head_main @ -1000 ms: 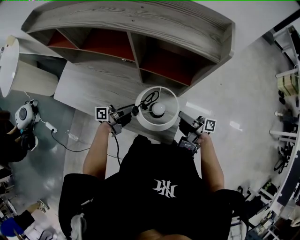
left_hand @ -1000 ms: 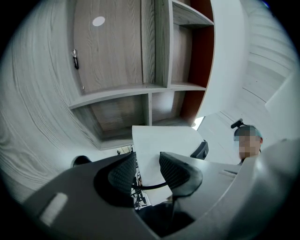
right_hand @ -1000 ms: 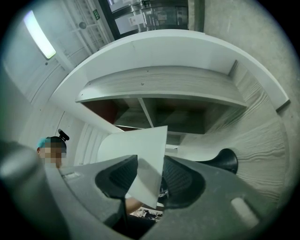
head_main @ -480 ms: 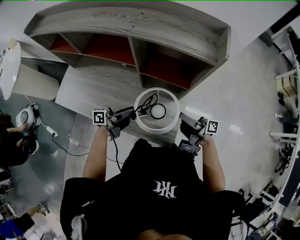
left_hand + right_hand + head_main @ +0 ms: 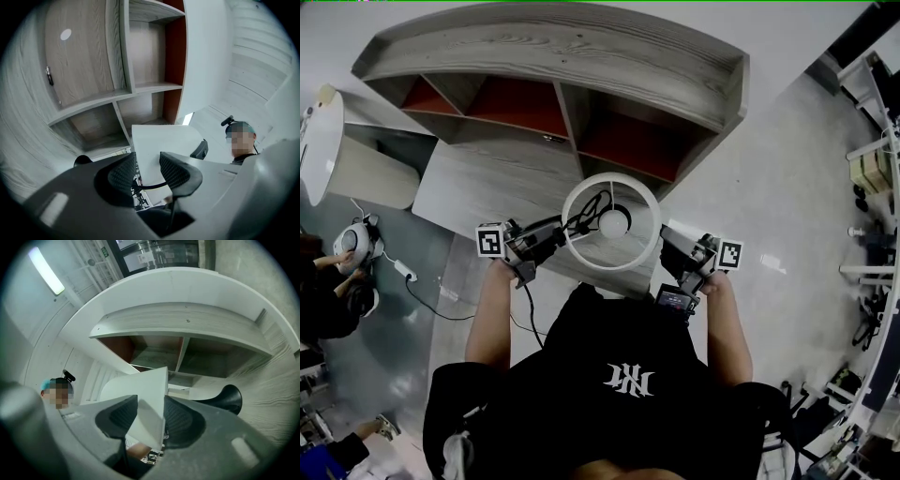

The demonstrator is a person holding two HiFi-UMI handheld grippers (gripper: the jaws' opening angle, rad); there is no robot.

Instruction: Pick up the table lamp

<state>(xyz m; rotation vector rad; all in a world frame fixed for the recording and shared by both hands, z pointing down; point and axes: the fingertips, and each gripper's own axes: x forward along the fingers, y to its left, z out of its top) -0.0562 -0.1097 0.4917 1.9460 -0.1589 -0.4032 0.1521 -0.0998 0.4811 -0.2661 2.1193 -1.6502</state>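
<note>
We hold the lamp (image 5: 614, 222) above the tabletop (image 5: 478, 183), the left gripper (image 5: 147, 166) pinching its shade (image 5: 159, 140) at 9 o'clock and the right gripper (image 5: 150, 416) at 3 o'clock, where uneven lifting may tilt the lamp and let the thin shade slip or buckle.

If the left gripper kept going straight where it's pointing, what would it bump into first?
The white lampshade. The left gripper is shut on its wall, so the shade lies straight ahead. Past it probably comes the wooden shelf, though depth is unclear.
</note>
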